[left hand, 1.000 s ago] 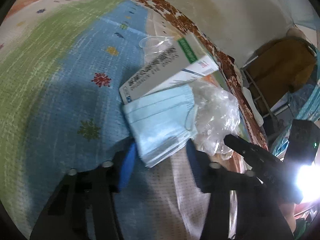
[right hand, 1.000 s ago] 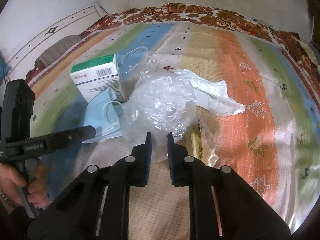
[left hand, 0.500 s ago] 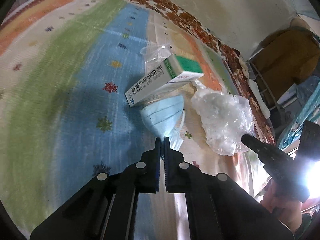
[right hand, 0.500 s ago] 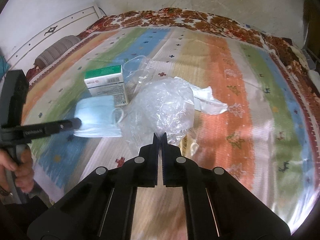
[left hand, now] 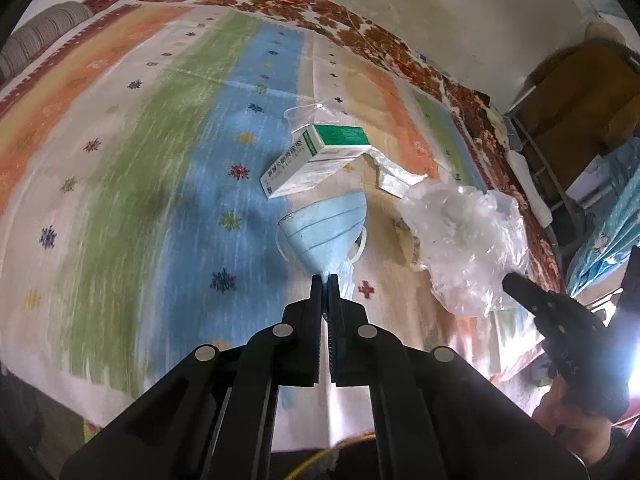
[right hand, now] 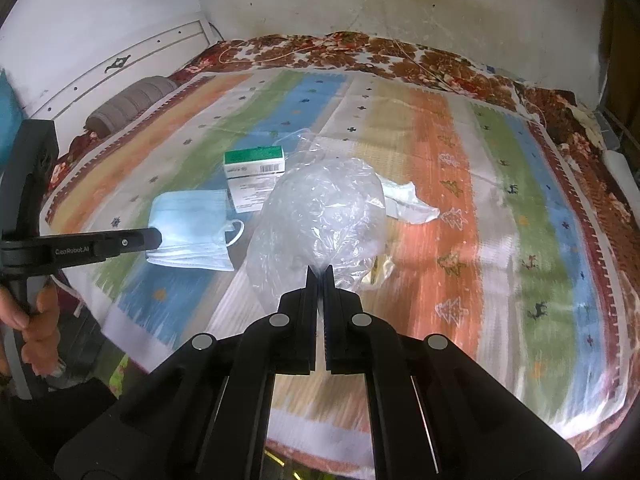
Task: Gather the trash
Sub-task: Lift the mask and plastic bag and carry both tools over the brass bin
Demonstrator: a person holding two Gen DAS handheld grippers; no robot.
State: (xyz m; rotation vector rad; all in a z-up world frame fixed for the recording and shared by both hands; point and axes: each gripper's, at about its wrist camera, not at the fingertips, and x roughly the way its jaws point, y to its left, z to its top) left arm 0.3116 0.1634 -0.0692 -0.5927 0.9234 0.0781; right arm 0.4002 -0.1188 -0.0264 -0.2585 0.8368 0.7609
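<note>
Left gripper [left hand: 326,280] is clamped on the lower corner of the blue face mask [left hand: 326,224], which hangs fanned out ahead of its tips. Right gripper [right hand: 319,274] pinches the edge of the clear plastic bag [right hand: 320,216]. Judgement: carry both clear of the striped bedspread [right hand: 500,240] without slackening, since the grips are thin (corner holds only). Mask is pleated, soft; bag crinkled, glossy. Green-and-white carton [left hand: 316,156] and white wrapper [right hand: 408,200] lie beyond the tips, uncollected.

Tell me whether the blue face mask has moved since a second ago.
Yes. The face mask, pinched in the left hand-held gripper, has been lifted up and away from the medicine box, which it earlier touched.
</note>
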